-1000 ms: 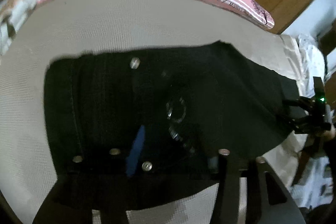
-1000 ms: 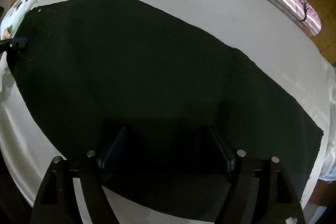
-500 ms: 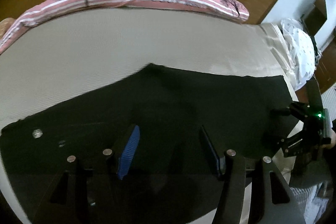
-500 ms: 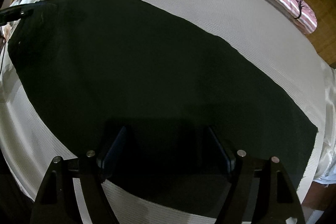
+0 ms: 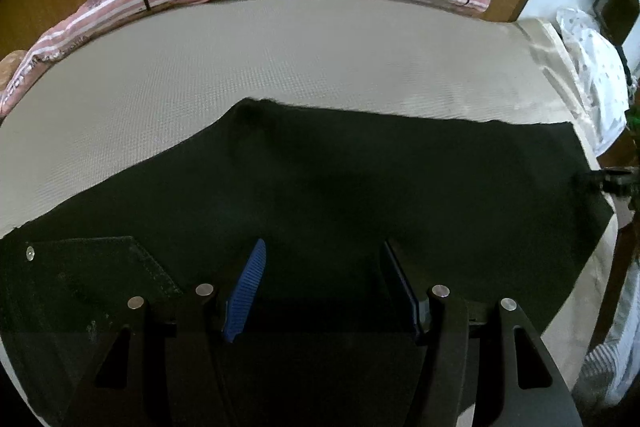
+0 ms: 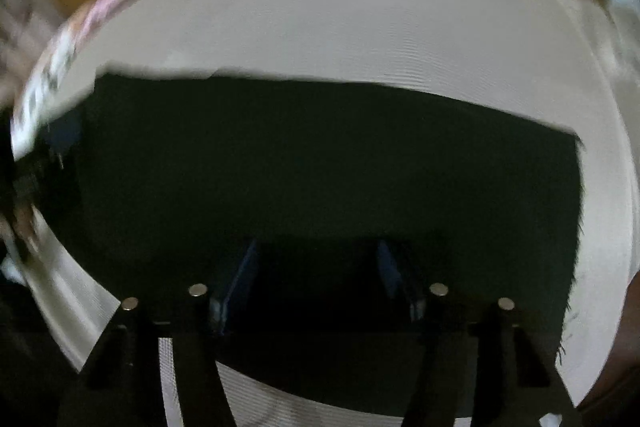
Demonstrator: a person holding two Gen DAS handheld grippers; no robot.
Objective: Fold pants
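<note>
Pants [image 5: 360, 195] lie flat, long axis 9-to-3 under both my grippers; L gripper [image 5: 324, 279] jaws apart, empty; R gripper [image 6: 316, 275] jaws closing, nothing pinched yet, hem at 3

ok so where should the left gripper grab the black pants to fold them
Probably the near edge of the black pants, coming from above. They lie flat on the beige mattress, so only an edge can be pinched. The left gripper hangs open over them, holding nothing.
</note>
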